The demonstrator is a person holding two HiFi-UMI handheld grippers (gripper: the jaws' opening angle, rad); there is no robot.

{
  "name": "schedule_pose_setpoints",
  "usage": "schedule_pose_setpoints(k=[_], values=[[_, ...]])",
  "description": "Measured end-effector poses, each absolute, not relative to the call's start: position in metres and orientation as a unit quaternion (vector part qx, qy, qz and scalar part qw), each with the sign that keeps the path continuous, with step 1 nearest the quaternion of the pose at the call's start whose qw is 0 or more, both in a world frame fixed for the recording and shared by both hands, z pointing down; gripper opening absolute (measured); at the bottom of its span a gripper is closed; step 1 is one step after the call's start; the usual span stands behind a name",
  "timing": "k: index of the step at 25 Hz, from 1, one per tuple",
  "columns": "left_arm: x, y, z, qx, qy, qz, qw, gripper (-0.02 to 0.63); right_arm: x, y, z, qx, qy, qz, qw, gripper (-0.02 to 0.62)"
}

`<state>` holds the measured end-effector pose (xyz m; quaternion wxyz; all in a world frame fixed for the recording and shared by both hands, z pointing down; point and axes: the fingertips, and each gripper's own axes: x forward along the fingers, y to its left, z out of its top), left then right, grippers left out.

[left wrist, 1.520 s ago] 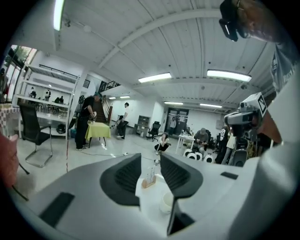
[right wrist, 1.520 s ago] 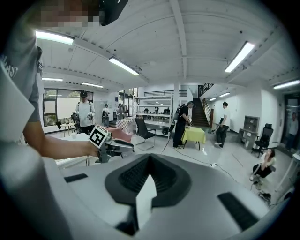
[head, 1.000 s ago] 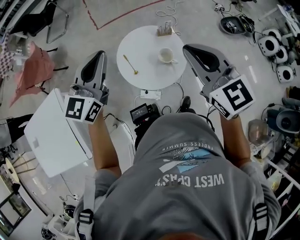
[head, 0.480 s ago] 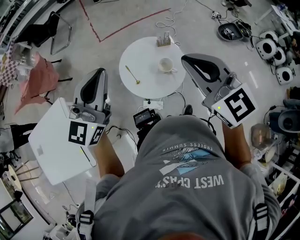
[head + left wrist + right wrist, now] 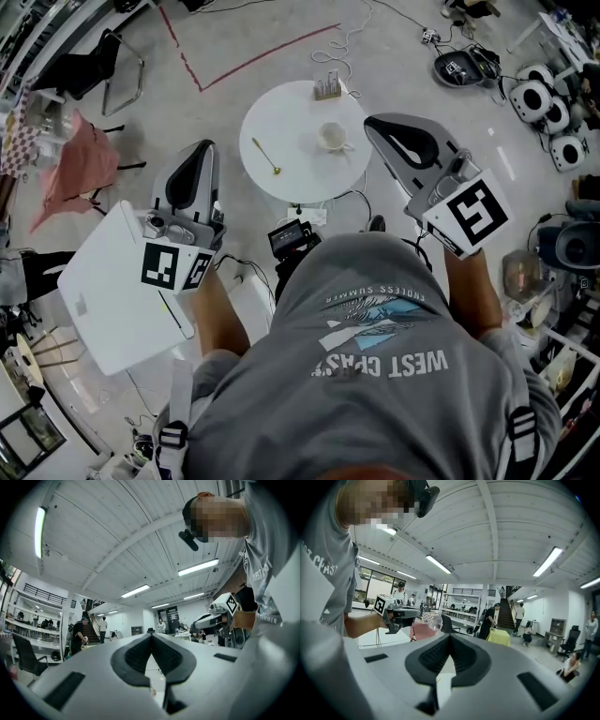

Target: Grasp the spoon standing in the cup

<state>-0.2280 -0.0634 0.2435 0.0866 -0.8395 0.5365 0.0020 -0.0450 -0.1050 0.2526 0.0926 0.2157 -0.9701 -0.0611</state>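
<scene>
Head view: a round white table (image 5: 300,176) bears a white cup (image 5: 331,136) and, well apart to its left, a gold spoon (image 5: 263,155) lying flat on the tabletop. The left gripper (image 5: 201,148) and right gripper (image 5: 373,122) flank the table, touching neither object. In each gripper view the jaws are pressed together tip to tip, empty.

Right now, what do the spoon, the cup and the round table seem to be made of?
Spoon: probably metal, gold-coloured finish; thin and yellowish. Cup: likely glazed ceramic; white, smooth, small handle. Round table: plain white matte top; painted wood or laminate, cannot tell.
</scene>
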Motion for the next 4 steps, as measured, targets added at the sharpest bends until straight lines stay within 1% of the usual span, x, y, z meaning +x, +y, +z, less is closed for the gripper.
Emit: schedule_pose_setpoints(k=[4], values=[[-0.2291, -0.0643, 0.2469, -0.840, 0.536, 0.001, 0.083, 0.005, -0.0467, -0.1051, 0.2533, 0.216, -0.970, -0.061, 0.095, 0.000]])
